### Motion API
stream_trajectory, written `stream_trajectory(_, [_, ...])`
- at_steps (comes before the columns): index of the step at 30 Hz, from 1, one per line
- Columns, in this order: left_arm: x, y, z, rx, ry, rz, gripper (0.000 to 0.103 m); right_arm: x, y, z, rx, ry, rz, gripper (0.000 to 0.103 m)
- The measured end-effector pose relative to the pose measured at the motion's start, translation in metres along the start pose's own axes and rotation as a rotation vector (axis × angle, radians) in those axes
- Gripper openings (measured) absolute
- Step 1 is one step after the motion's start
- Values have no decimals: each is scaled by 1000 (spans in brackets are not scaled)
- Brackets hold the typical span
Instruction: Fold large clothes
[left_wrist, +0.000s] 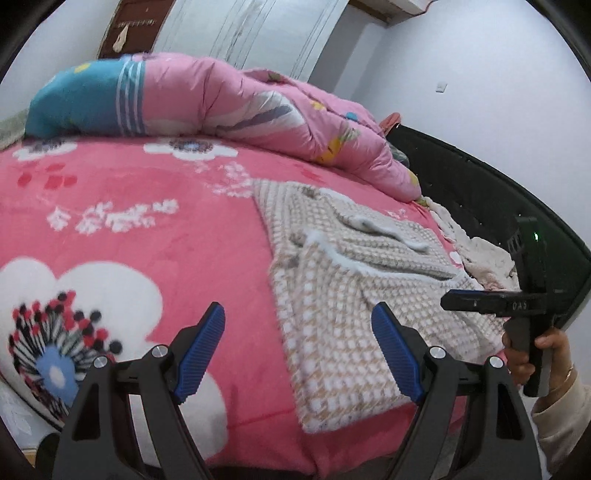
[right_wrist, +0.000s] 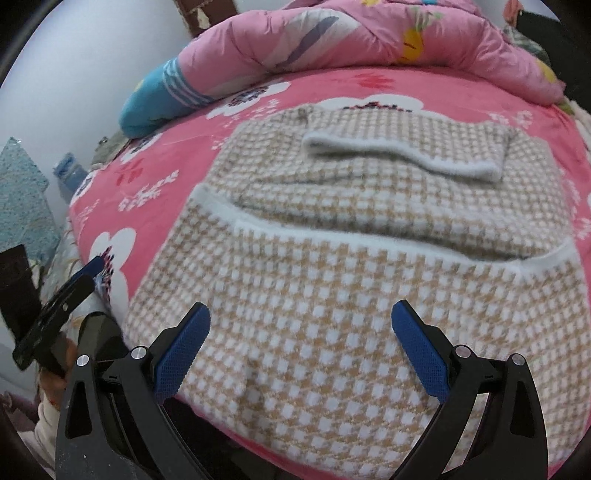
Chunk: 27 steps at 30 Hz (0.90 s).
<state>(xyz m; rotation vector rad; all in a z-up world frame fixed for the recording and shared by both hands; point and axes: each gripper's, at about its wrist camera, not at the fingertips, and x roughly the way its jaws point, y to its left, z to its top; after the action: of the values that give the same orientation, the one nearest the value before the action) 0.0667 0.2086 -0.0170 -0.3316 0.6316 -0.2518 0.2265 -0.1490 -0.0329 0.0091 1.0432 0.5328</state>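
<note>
A beige and white houndstooth sweater (right_wrist: 354, 266) lies partly folded on the pink flowered bed, its sleeves laid across the body and white cuffs showing. In the left wrist view the sweater (left_wrist: 343, 314) sits to the right of my left gripper (left_wrist: 301, 325), which is open over the bare blanket by the garment's left edge, holding nothing. My right gripper (right_wrist: 301, 328) hovers open above the sweater's near hem with nothing between its blue pads (right_wrist: 417, 350). The right tool's body (left_wrist: 517, 302) shows at the right of the left view, held by a hand.
A rolled pink and blue quilt (left_wrist: 221, 99) lies along the far side of the bed. A dark headboard (left_wrist: 480, 192) with a crumpled cream cloth (left_wrist: 476, 251) runs on the right. The pink flowered blanket (left_wrist: 129, 229) stretches wide to the left of the sweater.
</note>
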Motion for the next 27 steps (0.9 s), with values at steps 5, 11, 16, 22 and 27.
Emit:
stream_trajectory(5, [24, 1, 10, -79, 30, -98, 75, 7, -16, -9, -12, 2, 59, 95])
stream_trajectory(11, [93, -2, 26, -111, 172, -60, 59, 8, -13, -15, -100, -8, 67, 95])
stream_trajectory(16, [109, 2, 38, -163, 218, -96, 55, 5, -15, -19, -130, -23, 88, 95])
stream_trajectory(22, [103, -4, 49, -195, 199, -219, 55, 1, -24, -20, -96, -41, 133, 95])
stream_trajectory(27, [149, -4, 46, -200, 374, -33, 55, -2, -31, -18, -61, -50, 169, 95])
